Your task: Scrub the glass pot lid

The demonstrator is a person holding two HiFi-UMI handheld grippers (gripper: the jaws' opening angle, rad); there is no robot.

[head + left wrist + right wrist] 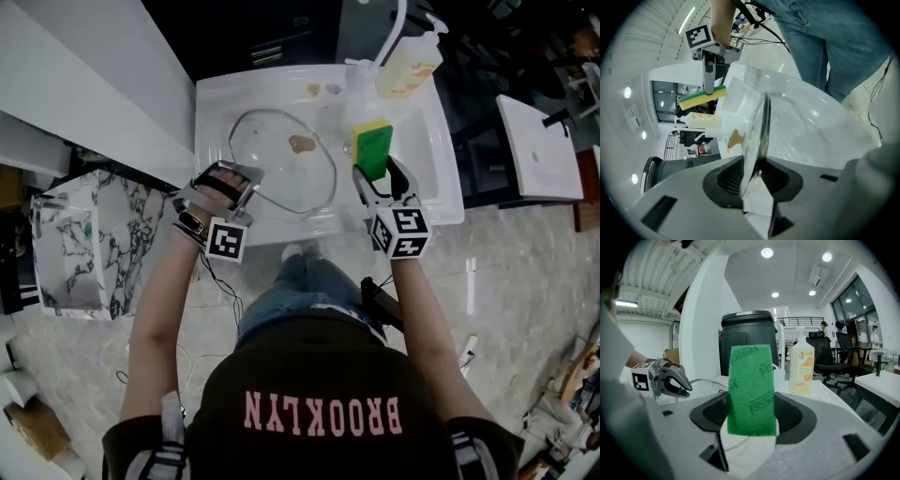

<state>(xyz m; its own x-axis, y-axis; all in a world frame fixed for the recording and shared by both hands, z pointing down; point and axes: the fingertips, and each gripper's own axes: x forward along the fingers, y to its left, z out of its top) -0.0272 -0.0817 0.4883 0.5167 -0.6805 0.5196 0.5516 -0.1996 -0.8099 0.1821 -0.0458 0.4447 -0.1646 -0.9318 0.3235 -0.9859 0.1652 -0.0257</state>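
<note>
The glass pot lid (pixel 281 178) is held over the white sink (pixel 433 159), with a brown knob (pixel 301 143) at its middle. My left gripper (pixel 246 180) is shut on the lid's near-left rim. In the left gripper view the rim (pixel 762 126) runs edge-on between the left gripper's (pixel 754 176) pads. My right gripper (pixel 375 175) is shut on a yellow-and-green sponge (pixel 372 143), held just right of the lid and apart from it. In the right gripper view the sponge's green face (pixel 751 390) stands upright in the right gripper (pixel 752 420).
An orange-labelled soap bottle (pixel 409 64) and the tap (pixel 396 28) stand at the sink's back right. A white counter (pixel 94 84) lies to the left, with a marble-patterned box (pixel 94 234) below it. A black bin (pixel 747 341) stands beyond the sink.
</note>
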